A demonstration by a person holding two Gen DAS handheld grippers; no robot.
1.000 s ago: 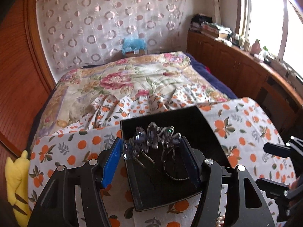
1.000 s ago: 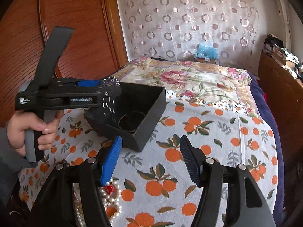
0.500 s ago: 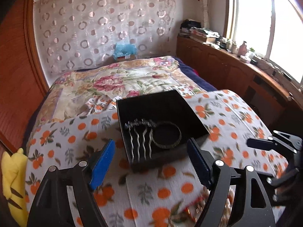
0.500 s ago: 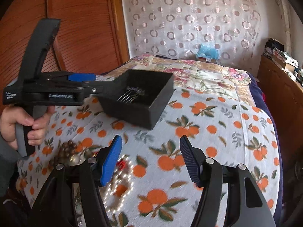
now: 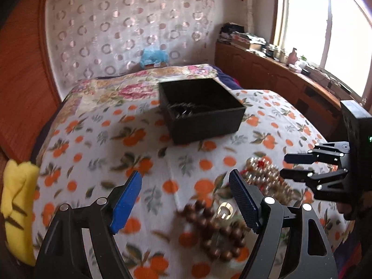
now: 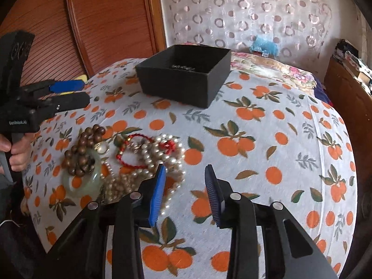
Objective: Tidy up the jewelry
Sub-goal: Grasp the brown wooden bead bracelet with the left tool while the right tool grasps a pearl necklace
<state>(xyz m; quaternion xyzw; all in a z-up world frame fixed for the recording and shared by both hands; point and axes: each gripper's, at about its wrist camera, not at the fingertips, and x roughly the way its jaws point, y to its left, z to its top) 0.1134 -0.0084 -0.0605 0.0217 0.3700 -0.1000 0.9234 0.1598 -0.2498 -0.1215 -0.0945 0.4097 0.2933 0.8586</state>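
A black open box (image 5: 202, 109) (image 6: 186, 74) stands on the orange-print cloth, with a hair comb and a bangle inside. A jewelry pile lies nearer: brown wooden beads (image 6: 81, 151) (image 5: 214, 230), a pale green bangle (image 6: 81, 181), a red cord bracelet (image 6: 132, 151) and pearl strands (image 6: 153, 160) (image 5: 265, 174). My left gripper (image 5: 186, 200) is open and empty, above the cloth just left of the pile. My right gripper (image 6: 186, 190) is open and empty, at the pile's right edge.
The cloth (image 6: 267, 127) covers a rounded surface in front of a floral bed (image 5: 130, 88). A yellow plush toy (image 5: 16, 204) lies at the left. A wooden wardrobe (image 6: 104, 18) and a wooden cabinet (image 5: 279, 76) flank the bed.
My left gripper let the hair comb go into the box, opened and drew back toward the jewelry pile. My right gripper narrowed and moved over the pile's edge.
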